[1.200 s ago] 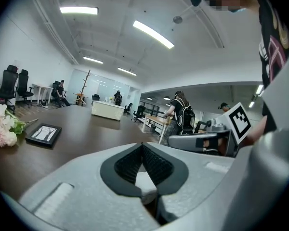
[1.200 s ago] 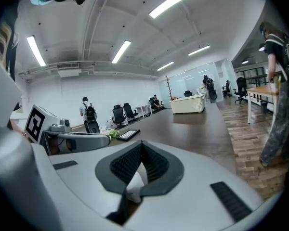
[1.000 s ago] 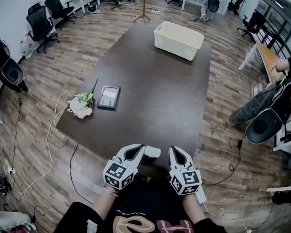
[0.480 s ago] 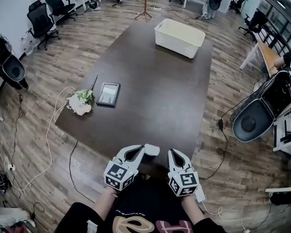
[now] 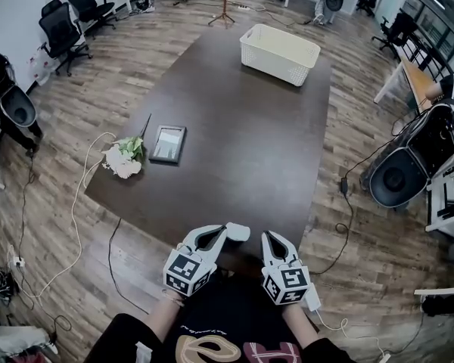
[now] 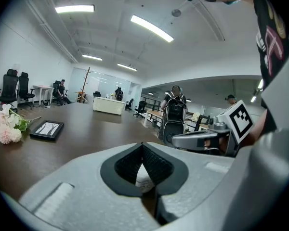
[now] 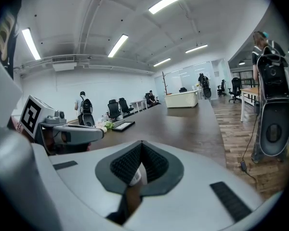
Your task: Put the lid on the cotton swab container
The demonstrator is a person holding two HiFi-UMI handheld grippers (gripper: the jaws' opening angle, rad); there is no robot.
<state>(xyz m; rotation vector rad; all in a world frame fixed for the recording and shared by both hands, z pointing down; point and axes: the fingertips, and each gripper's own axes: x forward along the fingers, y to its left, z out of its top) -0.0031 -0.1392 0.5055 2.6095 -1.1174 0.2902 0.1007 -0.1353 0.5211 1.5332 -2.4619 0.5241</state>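
Little that matters to the task has changed in the last second: on the table the flowers and picture frame lie as before. The left tool and right tool still hover side by side at its near edge, both clenched on nothing. No cotton swab container or lid shows in any view; they may be in the white basket, though I cannot tell, and only the office chair at the right has shifted.
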